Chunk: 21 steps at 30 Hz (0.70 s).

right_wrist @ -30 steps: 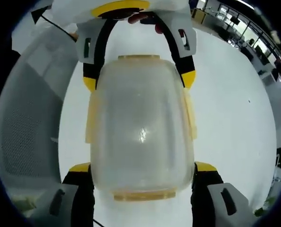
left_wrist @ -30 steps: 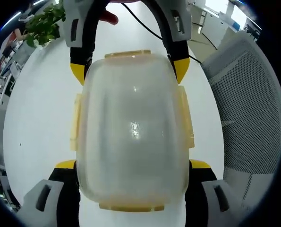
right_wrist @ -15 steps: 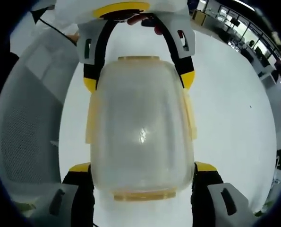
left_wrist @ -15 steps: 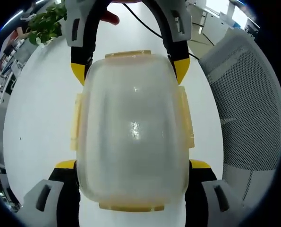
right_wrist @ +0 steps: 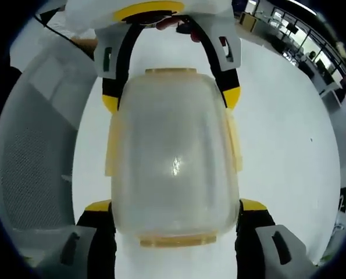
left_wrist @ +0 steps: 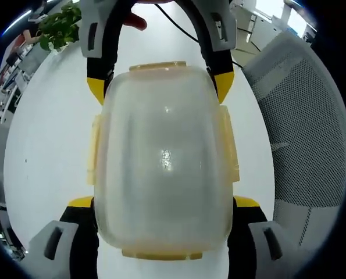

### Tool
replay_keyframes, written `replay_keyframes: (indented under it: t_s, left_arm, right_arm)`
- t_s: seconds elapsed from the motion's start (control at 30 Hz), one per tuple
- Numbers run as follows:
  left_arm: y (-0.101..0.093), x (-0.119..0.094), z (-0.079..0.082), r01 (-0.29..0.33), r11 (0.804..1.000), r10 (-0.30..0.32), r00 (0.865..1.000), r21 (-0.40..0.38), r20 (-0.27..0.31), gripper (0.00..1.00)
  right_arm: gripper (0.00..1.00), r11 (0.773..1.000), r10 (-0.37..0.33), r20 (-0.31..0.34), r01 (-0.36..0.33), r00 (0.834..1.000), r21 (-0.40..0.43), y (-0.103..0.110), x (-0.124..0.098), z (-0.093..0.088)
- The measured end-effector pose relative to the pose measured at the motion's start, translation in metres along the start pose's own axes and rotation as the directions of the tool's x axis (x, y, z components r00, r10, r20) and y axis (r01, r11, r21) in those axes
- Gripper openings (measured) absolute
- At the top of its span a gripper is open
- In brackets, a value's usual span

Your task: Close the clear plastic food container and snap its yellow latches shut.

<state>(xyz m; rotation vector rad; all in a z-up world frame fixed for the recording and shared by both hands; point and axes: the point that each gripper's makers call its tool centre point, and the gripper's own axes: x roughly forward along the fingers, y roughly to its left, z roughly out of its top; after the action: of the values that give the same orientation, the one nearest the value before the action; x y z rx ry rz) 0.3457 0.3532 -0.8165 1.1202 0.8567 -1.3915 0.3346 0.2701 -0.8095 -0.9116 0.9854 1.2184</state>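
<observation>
The clear plastic food container (left_wrist: 164, 157) with its lid on is held between both grippers, one at each end. In the left gripper view my left gripper (left_wrist: 164, 203) grips the near end, and the right gripper (left_wrist: 160, 87) grips the far end. In the right gripper view the container (right_wrist: 174, 157) sits the same way, with my right gripper (right_wrist: 175, 205) at the near end and the left gripper (right_wrist: 171, 99) at the far end. Pale yellow latches (left_wrist: 228, 145) lie along all the sides. I cannot tell whether they are snapped.
A white table (left_wrist: 50, 128) lies behind the container. A grey mesh chair (left_wrist: 306, 116) stands at its edge, also seen as the chair (right_wrist: 33, 145). A green plant (left_wrist: 59, 26) sits far off. A black cable (left_wrist: 178, 32) and a hand (left_wrist: 139, 22) show behind the right gripper.
The container and both grippers keep the same hold. The background has shifted slightly in both views, so the cameras have moved a little together.
</observation>
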Motion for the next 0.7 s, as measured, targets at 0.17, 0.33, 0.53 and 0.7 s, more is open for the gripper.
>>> replay_keyframes:
  t_s: [0.17, 0.33, 0.53, 0.7]
  left_arm:
    - [-0.001, -0.003, -0.01, 0.0, 1.0, 0.0, 1.0, -0.001, 0.001, 0.94]
    - [0.001, -0.004, -0.022, -0.01, 1.0, 0.01, 1.0, 0.007, -0.018, 0.94]
    - [0.0, -0.008, -0.034, -0.009, 1.0, 0.009, 1.0, 0.007, -0.025, 0.94]
    - [-0.002, -0.012, -0.045, -0.01, 1.0, 0.01, 1.0, 0.002, -0.024, 0.94]
  right_arm:
    - [0.86, 1.0, -0.003, 0.01, 0.003, 1.0, 0.0, 0.0, 0.004, 0.01]
    - [0.86, 1.0, -0.005, 0.018, 0.005, 1.0, 0.007, 0.0, 0.008, 0.023]
    - [0.86, 1.0, -0.004, 0.024, 0.004, 1.0, 0.005, 0.0, 0.012, 0.033]
    - [0.86, 1.0, -0.003, 0.032, 0.003, 0.999, 0.002, 0.002, 0.015, 0.045]
